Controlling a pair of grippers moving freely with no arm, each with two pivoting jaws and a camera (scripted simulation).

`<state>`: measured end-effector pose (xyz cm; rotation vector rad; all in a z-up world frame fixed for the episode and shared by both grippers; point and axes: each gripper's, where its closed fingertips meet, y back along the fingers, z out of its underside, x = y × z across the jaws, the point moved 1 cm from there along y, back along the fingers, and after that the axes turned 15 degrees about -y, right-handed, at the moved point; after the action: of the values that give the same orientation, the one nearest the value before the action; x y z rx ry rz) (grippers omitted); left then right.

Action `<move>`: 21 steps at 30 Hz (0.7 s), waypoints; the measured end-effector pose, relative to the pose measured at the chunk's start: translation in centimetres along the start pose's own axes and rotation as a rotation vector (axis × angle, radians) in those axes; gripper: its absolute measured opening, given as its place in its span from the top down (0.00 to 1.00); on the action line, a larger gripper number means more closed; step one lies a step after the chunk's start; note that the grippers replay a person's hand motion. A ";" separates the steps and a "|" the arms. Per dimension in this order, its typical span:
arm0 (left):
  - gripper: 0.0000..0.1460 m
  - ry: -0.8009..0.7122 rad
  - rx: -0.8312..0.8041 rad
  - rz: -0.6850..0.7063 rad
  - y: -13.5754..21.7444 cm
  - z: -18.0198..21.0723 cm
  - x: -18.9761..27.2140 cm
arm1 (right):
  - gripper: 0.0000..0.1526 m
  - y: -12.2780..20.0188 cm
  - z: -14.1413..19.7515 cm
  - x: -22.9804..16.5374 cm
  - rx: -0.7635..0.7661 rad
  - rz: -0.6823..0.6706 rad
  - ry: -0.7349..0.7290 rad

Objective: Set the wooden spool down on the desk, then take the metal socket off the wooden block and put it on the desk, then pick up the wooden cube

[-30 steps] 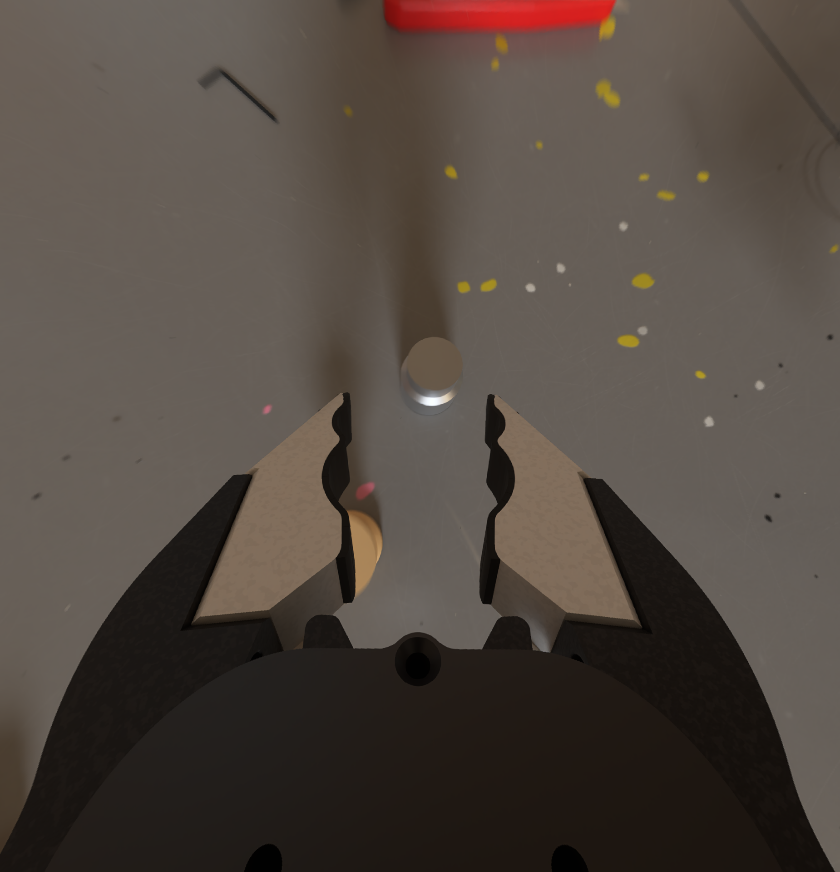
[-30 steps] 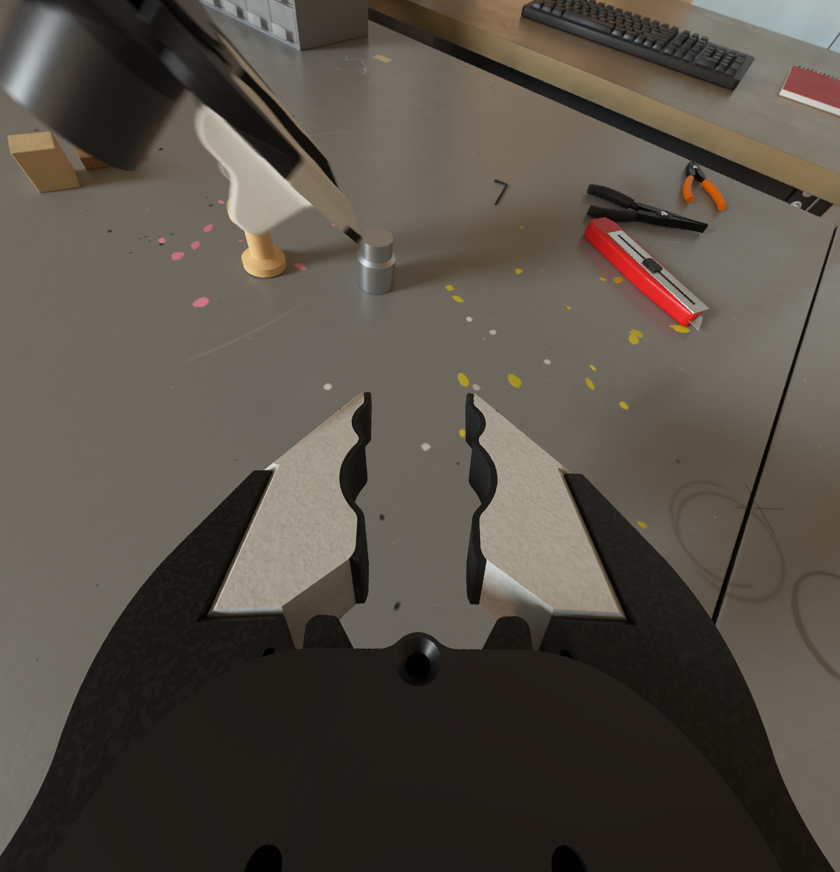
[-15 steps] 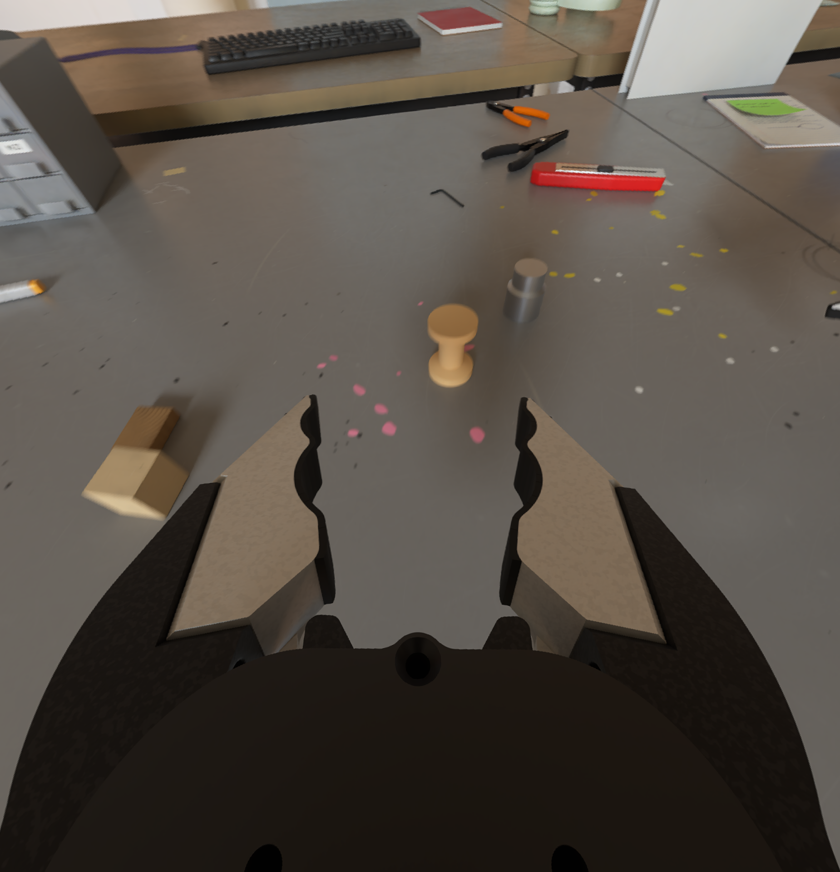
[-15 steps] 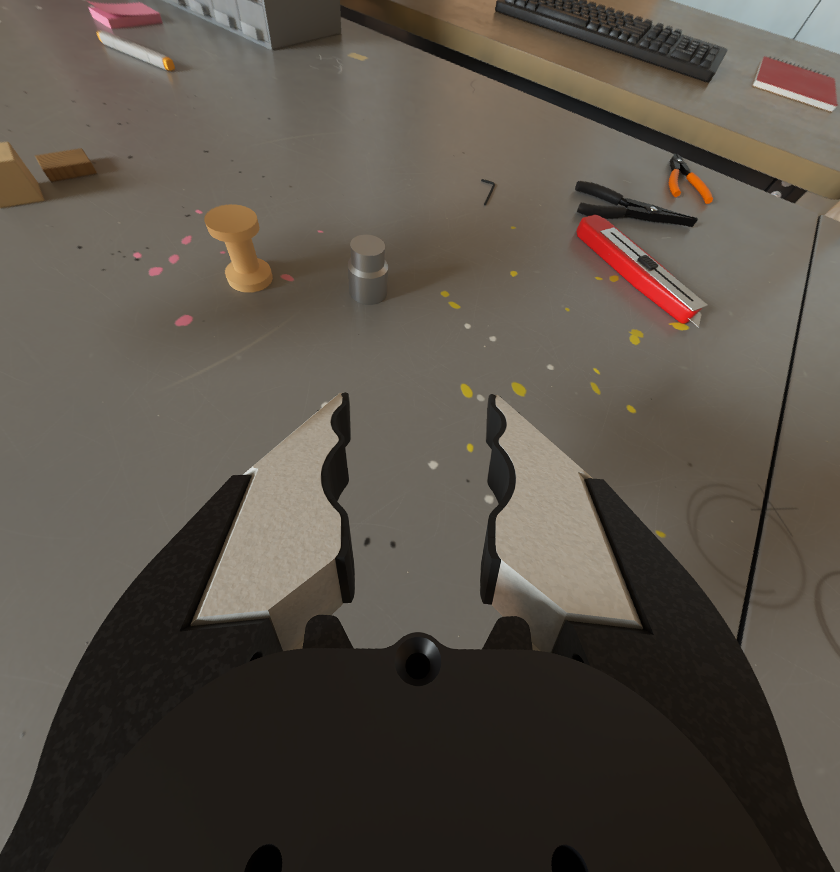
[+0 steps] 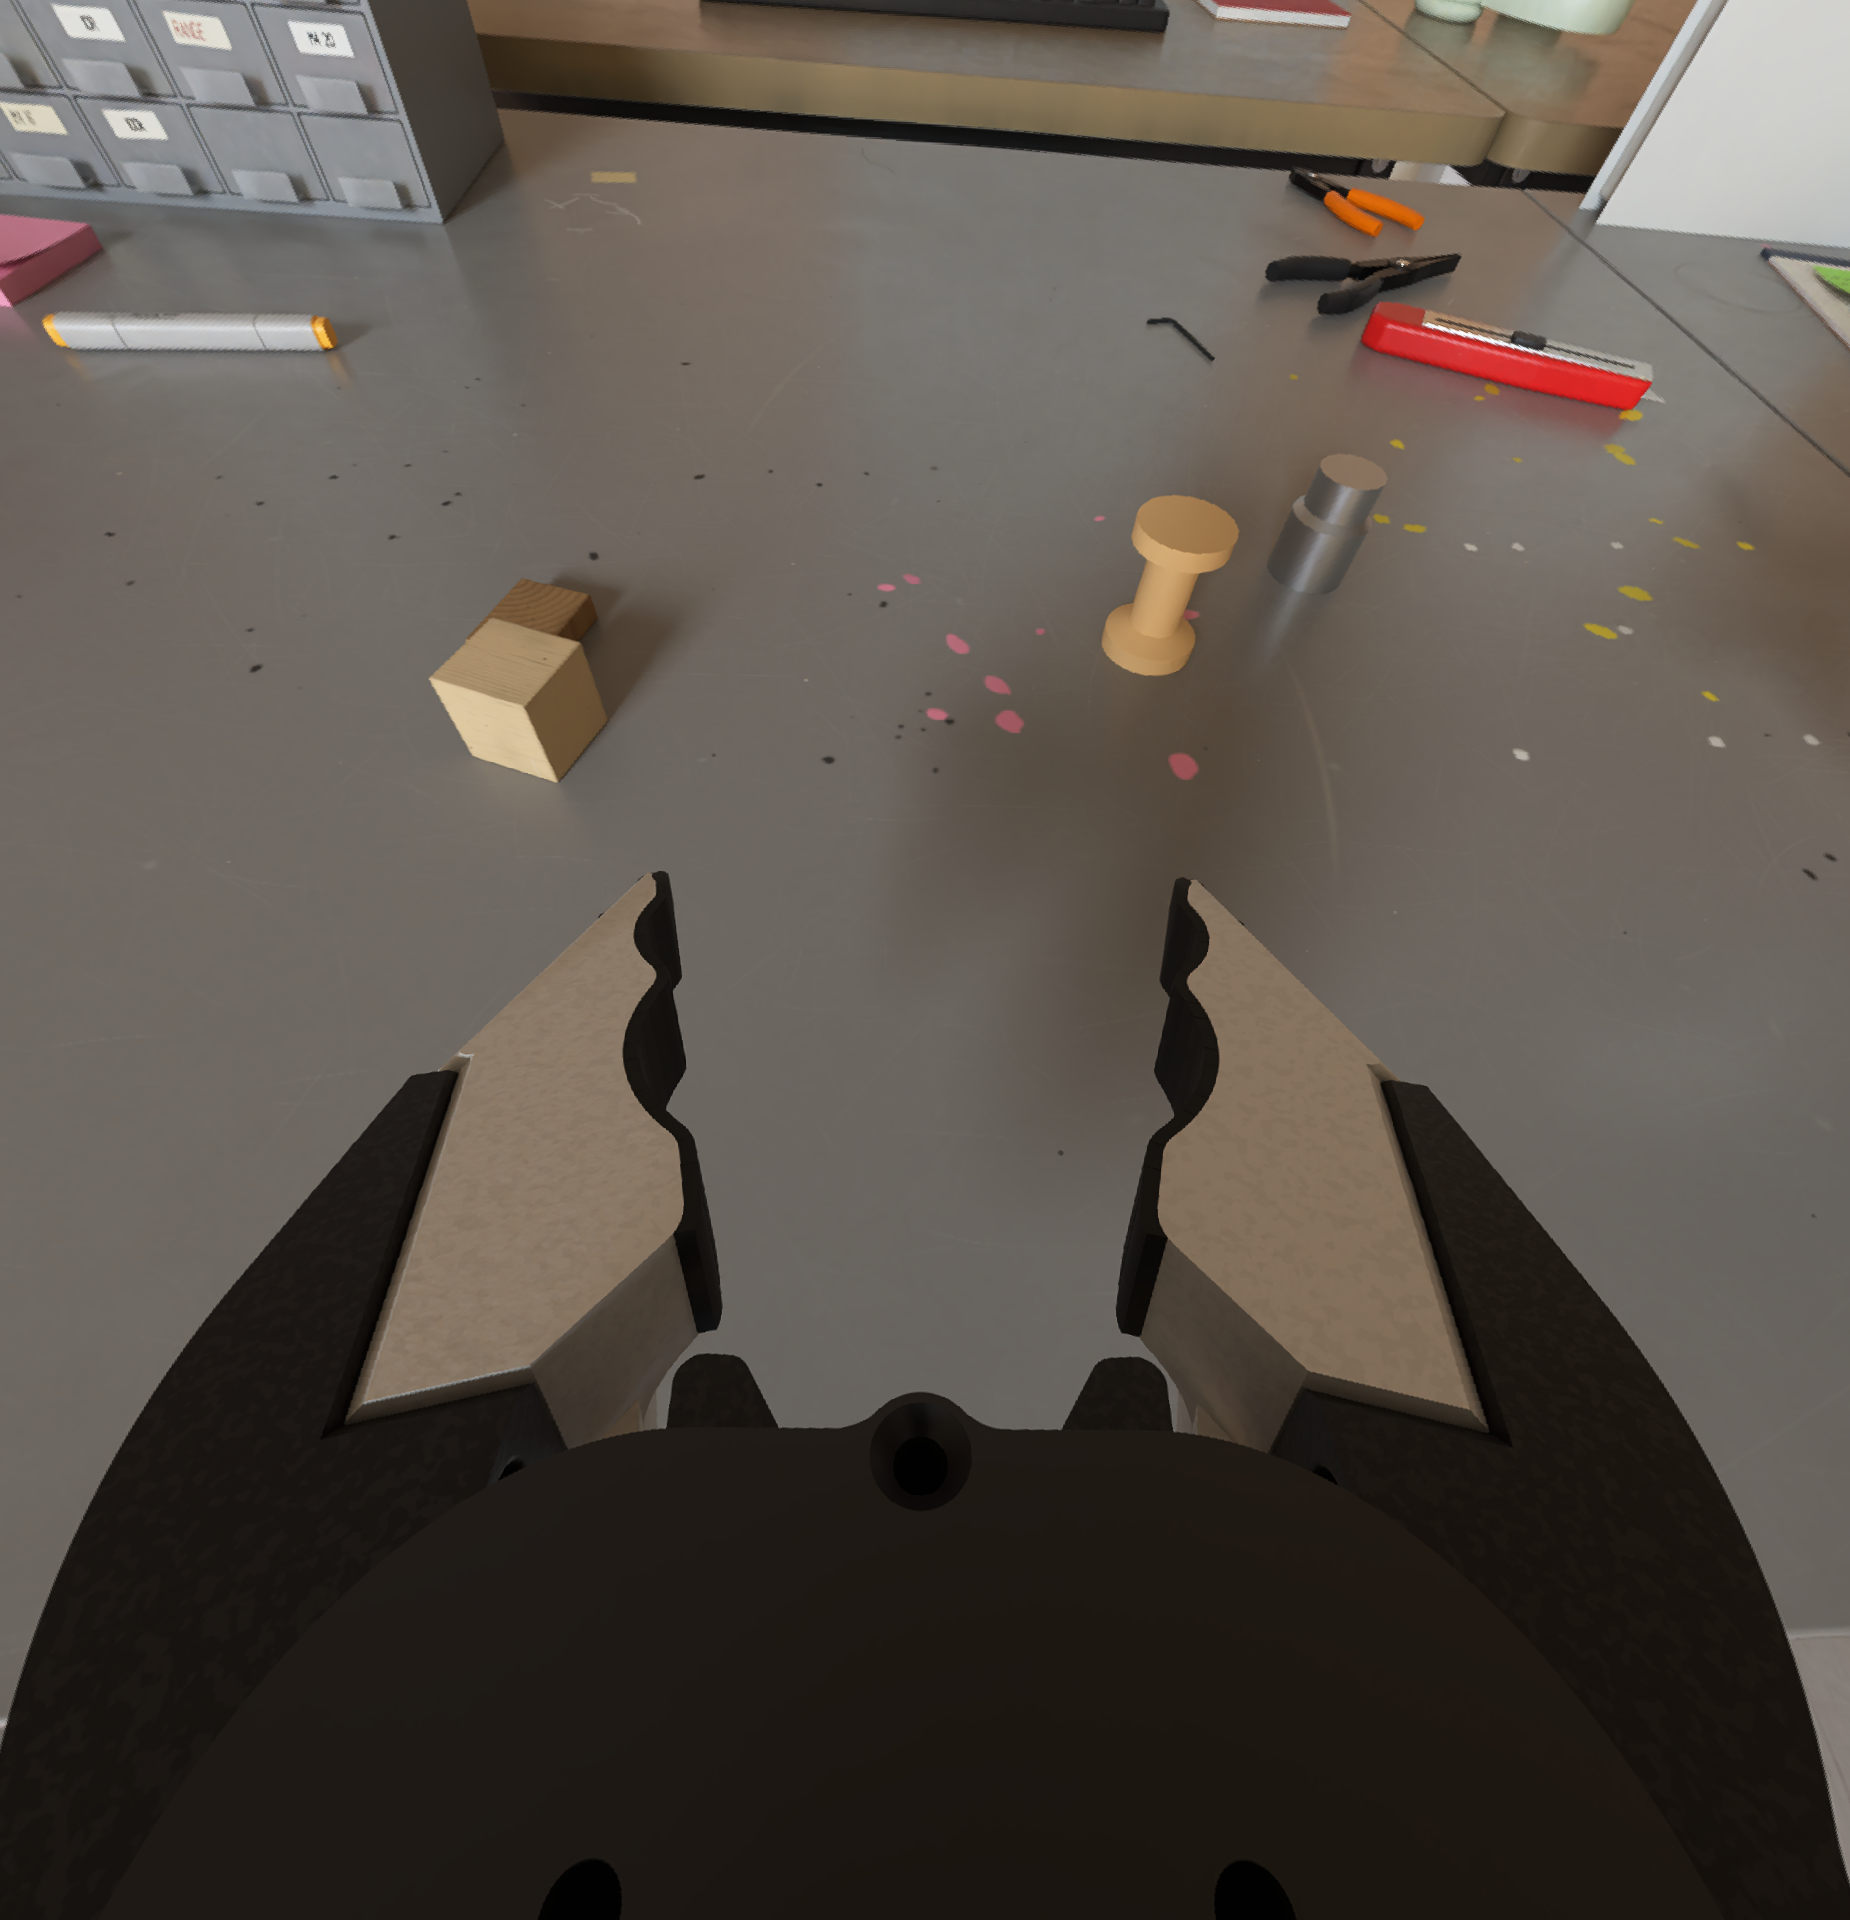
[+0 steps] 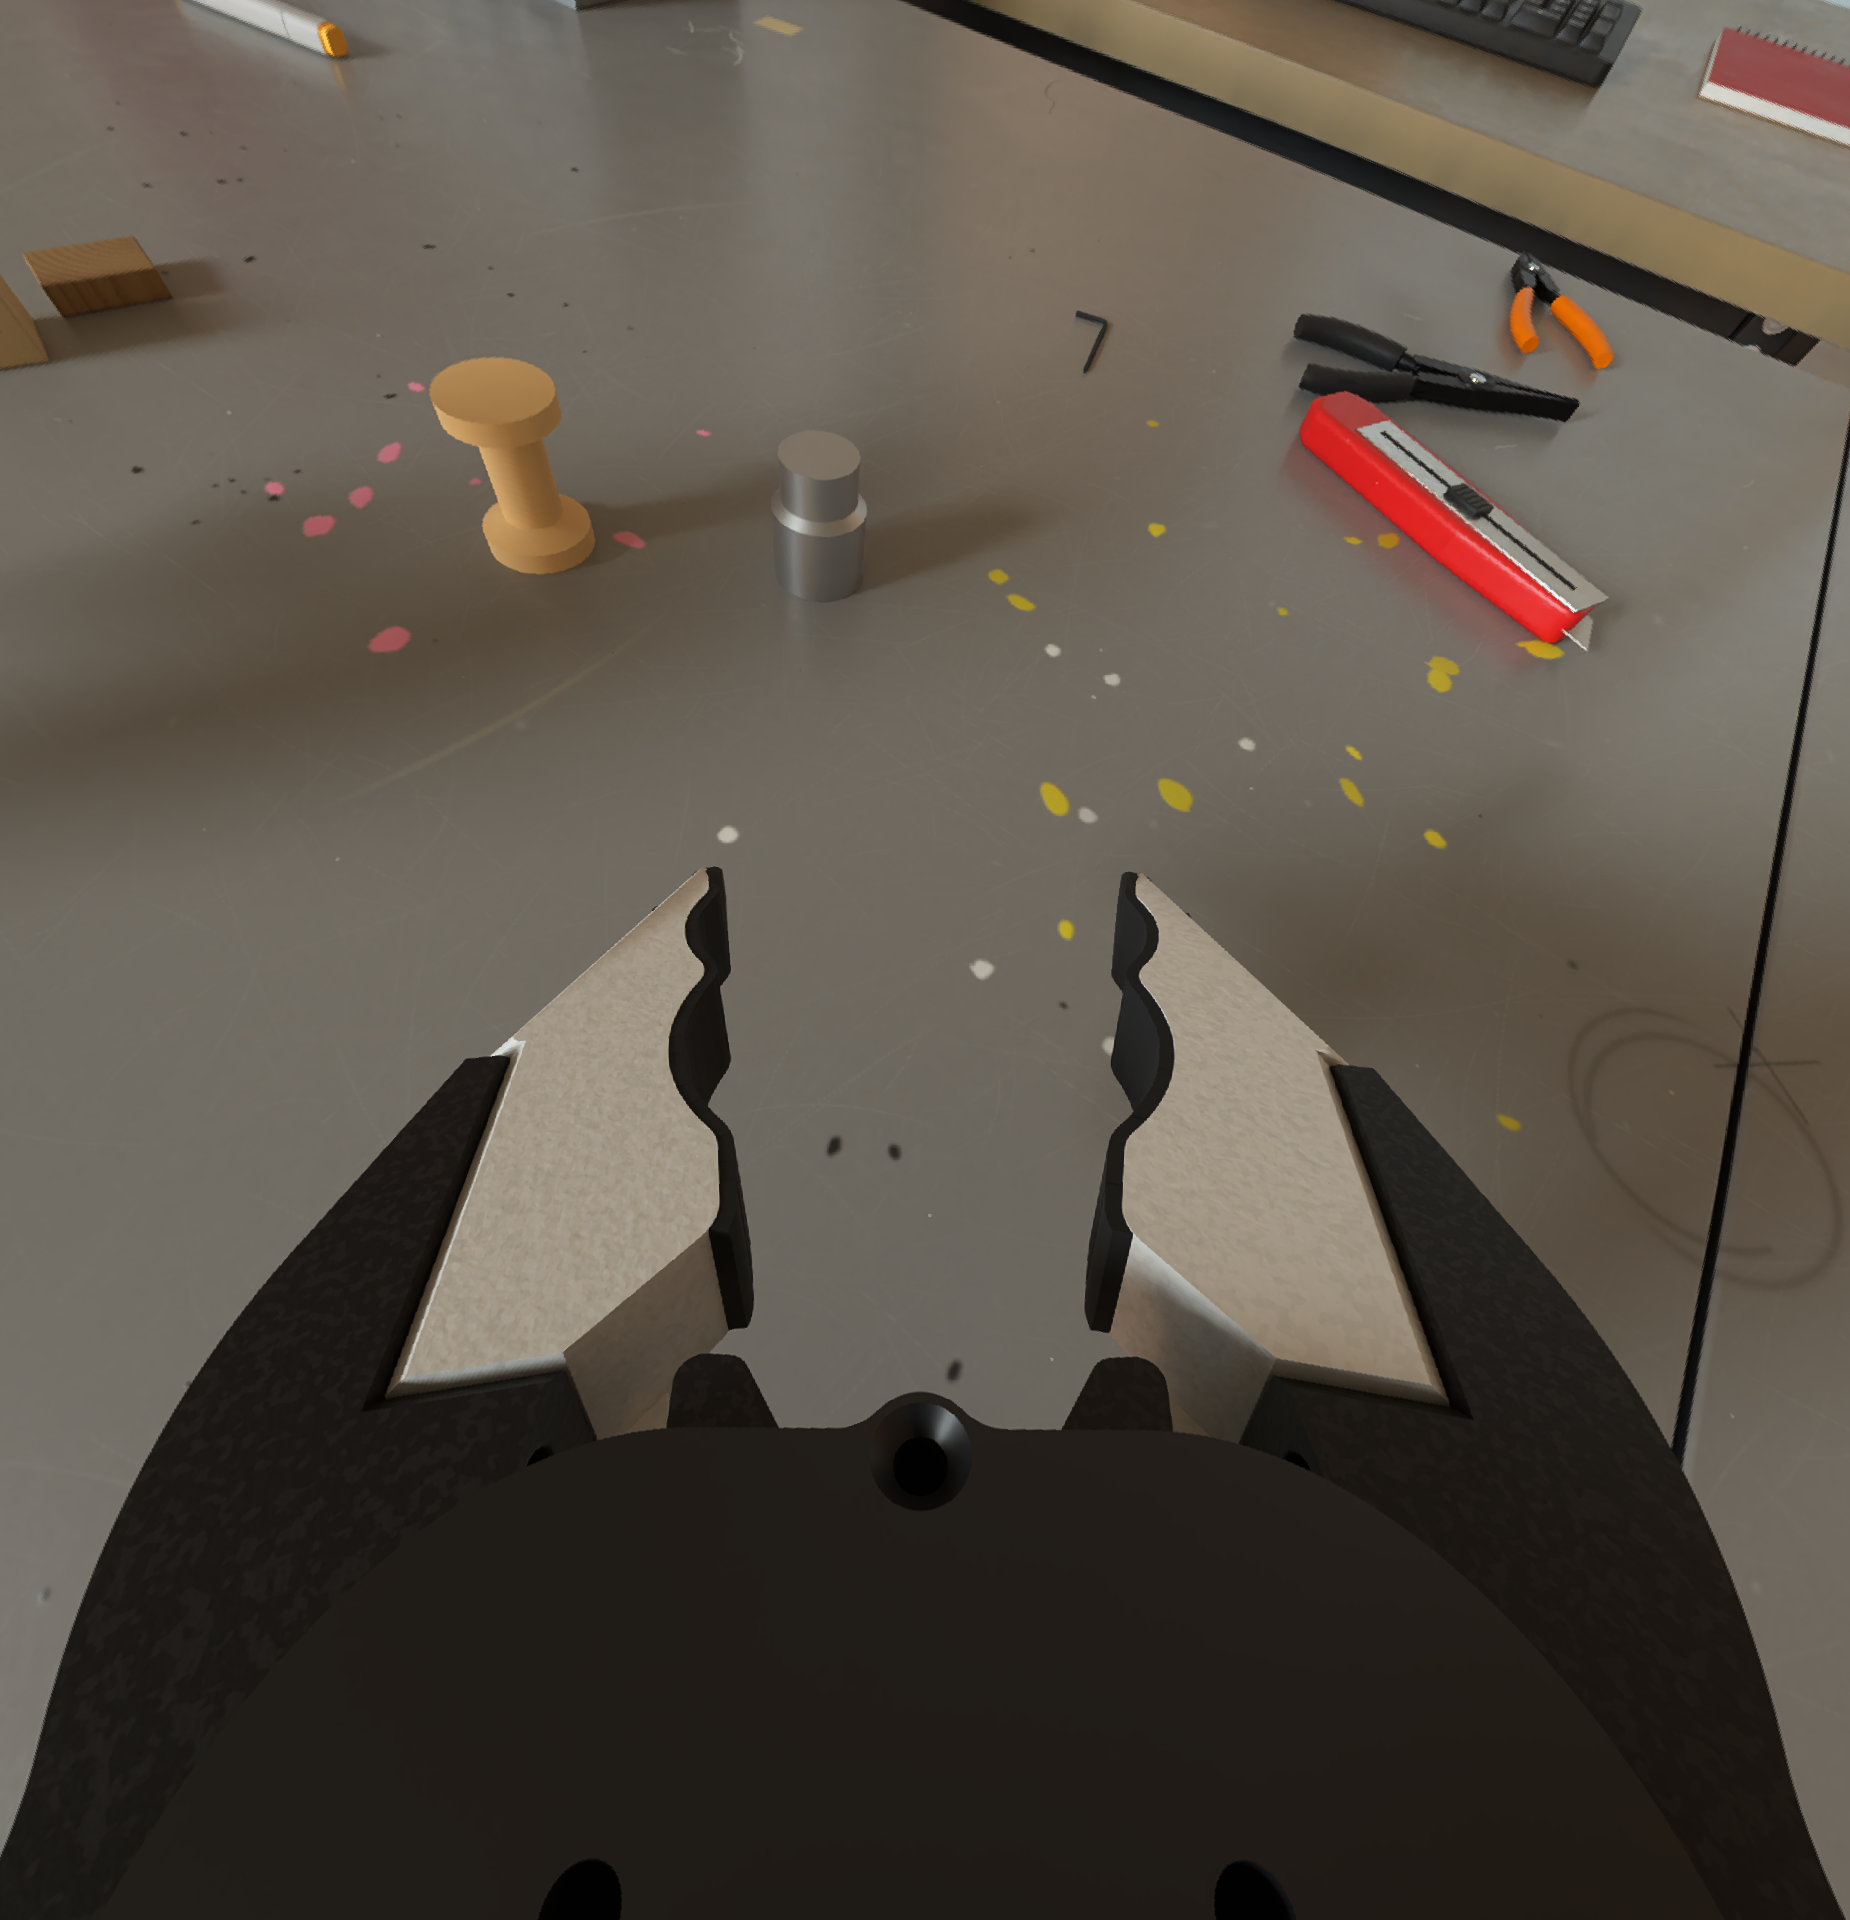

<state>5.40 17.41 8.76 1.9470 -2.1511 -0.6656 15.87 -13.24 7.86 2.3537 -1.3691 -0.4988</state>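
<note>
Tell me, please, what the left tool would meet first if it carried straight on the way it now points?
Most likely only the bare desk. The left tool is open and empty, and its line passes between the wooden cube on its left and the wooden spool on its right. Depth is hard to judge.

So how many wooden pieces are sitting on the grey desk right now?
3: the wooden cube at left, the darker wooden block touching it behind, and the wooden spool upright beside the metal socket.

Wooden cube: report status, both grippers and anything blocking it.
Left gripper open, empty; right gripper open, empty. Wooden cube on desk, ungrasped, wooden block close behind it. Spool, socket already down. Approach clear.
</note>
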 end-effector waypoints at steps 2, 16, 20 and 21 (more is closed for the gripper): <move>0.36 -0.007 -0.003 -0.008 0.2 0.1 -0.3 | 0.51 -0.1 0.1 0.0 -0.005 -0.001 0.002; 0.40 -0.289 -0.304 0.068 -2.8 -4.7 -12.4 | 0.53 0.2 -0.2 0.3 0.002 -0.020 -0.001; 0.43 -0.311 -0.474 0.154 -5.6 -3.5 -14.9 | 0.53 0.5 -0.3 0.6 0.009 -0.020 -0.006; 0.43 -0.312 -0.514 0.170 -6.4 -3.0 -15.2 | 0.53 0.5 -0.4 0.7 0.010 -0.020 -0.007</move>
<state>14.52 31.27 11.29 1.4501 -1.9991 -1.3987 16.00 -14.00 8.34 2.3774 -1.3558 -0.5079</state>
